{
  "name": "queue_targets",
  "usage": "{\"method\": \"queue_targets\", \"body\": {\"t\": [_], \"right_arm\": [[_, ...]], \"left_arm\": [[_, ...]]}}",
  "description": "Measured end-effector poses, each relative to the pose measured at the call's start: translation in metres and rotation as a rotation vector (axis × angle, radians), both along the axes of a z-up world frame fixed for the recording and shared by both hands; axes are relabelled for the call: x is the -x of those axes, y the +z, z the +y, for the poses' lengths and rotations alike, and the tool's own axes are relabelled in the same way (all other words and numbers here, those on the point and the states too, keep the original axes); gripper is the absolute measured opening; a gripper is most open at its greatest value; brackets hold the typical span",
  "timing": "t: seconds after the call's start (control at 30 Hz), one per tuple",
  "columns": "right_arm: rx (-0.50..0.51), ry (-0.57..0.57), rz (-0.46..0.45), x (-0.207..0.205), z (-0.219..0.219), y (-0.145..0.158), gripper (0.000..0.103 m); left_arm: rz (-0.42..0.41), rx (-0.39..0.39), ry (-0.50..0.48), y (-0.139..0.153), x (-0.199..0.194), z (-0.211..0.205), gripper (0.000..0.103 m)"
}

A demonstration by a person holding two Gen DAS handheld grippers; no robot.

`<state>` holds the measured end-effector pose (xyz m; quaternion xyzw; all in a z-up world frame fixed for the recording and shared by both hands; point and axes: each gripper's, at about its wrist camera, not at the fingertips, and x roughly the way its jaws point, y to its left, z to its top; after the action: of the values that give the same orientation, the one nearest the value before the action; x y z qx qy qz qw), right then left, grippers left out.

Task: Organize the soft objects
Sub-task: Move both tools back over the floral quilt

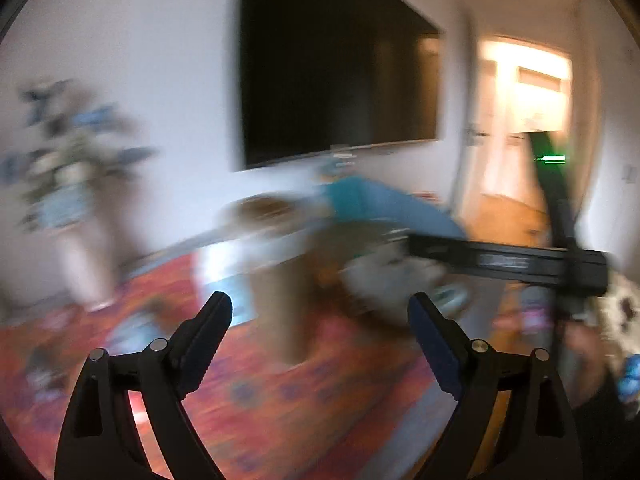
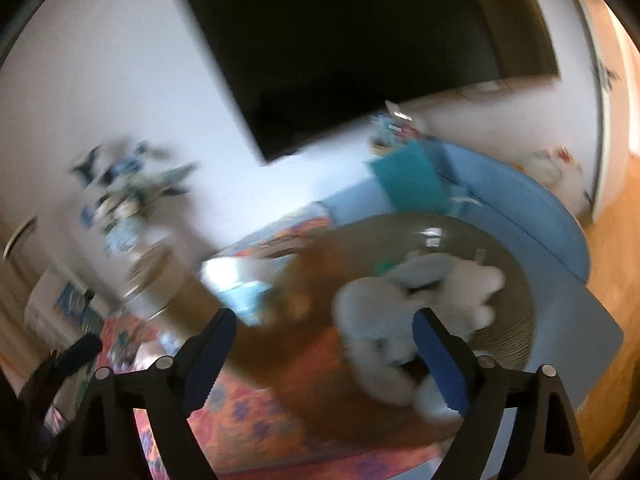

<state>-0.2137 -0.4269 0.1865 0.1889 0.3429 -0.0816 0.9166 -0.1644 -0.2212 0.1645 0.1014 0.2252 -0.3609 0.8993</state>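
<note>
White plush toy lies on the round brown surface, near its right side in the right wrist view, just past the right tongs. Both views motion-blurred; head end not resolvable. Long axis appears to run from lower left to upper right in that view, lumpy limbs spreading toward upper right; which way it faces, cannot tell.

Right tongs: released, jaws wide, nothing between the pads; the right-hand pad overlaps the plush in the picture, contact not confirmed. Left tongs: released as well, nothing between them, over the red patterned rug.

Progress, judged: plush not gripped, no container or pile identifiable, so the sorting looks largely undone. A blue cushion-like shape behind the surface; whether it belongs to the task, unclear
</note>
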Motion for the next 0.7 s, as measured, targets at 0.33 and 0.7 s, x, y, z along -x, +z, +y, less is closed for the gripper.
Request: {"method": "queue_targets", "body": {"t": [0.33, 0.7], "right_arm": [[0.102, 0.349, 0.010, -0.062, 0.203, -0.037, 0.099], [0.110, 0.341, 0.194, -0.124, 0.248, -0.134, 0.099]], "left_arm": [[0.010, -0.109, 0.542, -0.066, -0.088, 0.171, 0.099], [0.277, 0.136, 0.578, -0.119, -0.138, 0.250, 0.099]]}}
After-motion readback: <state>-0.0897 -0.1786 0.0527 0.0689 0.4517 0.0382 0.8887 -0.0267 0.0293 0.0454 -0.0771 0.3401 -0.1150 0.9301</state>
